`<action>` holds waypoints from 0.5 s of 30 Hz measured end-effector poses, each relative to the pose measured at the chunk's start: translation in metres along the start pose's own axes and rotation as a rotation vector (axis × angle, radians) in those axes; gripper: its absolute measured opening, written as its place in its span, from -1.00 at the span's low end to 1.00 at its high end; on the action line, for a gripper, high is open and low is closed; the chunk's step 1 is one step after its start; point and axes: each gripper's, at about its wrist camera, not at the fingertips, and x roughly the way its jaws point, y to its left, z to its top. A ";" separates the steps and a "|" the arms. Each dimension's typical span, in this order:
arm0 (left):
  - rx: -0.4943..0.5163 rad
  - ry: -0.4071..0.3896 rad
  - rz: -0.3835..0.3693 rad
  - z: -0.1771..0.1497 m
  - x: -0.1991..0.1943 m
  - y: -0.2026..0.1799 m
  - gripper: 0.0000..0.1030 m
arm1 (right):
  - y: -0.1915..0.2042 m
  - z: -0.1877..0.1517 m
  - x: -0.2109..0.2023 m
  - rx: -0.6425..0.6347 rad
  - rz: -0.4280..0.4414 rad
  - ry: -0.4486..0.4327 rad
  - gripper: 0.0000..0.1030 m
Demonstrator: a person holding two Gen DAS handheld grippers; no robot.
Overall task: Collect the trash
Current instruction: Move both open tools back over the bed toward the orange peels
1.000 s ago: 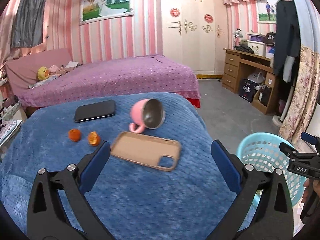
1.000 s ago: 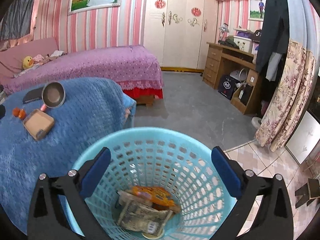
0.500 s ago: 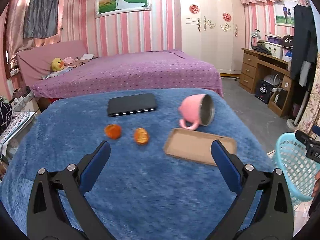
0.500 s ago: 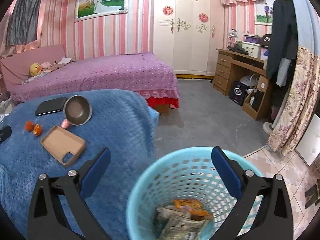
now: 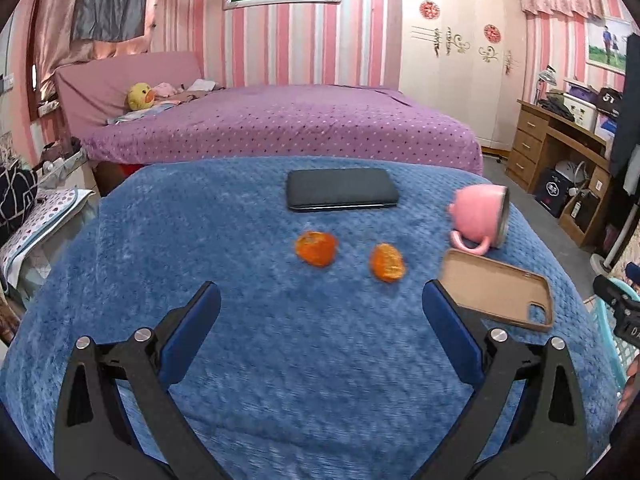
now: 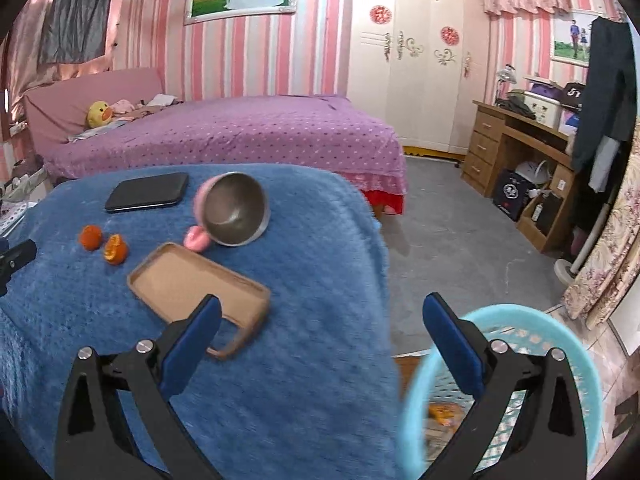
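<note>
Two orange peel pieces lie on the blue blanket-covered table; they also show in the right wrist view. My left gripper is open and empty, just short of the peels. My right gripper is open and empty, above the table's right edge. The light blue trash basket stands on the floor at the lower right, holding some wrappers.
A black phone, a tipped pink mug and a tan phone case lie on the table. A purple bed stands behind. A wooden desk and hanging clothes are at the right.
My left gripper has swung left, bringing the peels to the middle of its view. My right gripper has risen from the basket and moved left toward the table.
</note>
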 end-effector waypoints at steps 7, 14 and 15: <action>-0.006 0.004 0.042 0.005 0.008 0.040 0.89 | 0.051 0.006 0.016 -0.028 0.062 0.008 0.91; -0.057 0.029 0.109 0.012 0.027 0.087 0.89 | 0.117 0.015 0.032 -0.113 0.125 0.004 0.91; -0.070 0.033 0.109 0.013 0.029 0.093 0.89 | 0.127 0.015 0.035 -0.135 0.137 0.004 0.91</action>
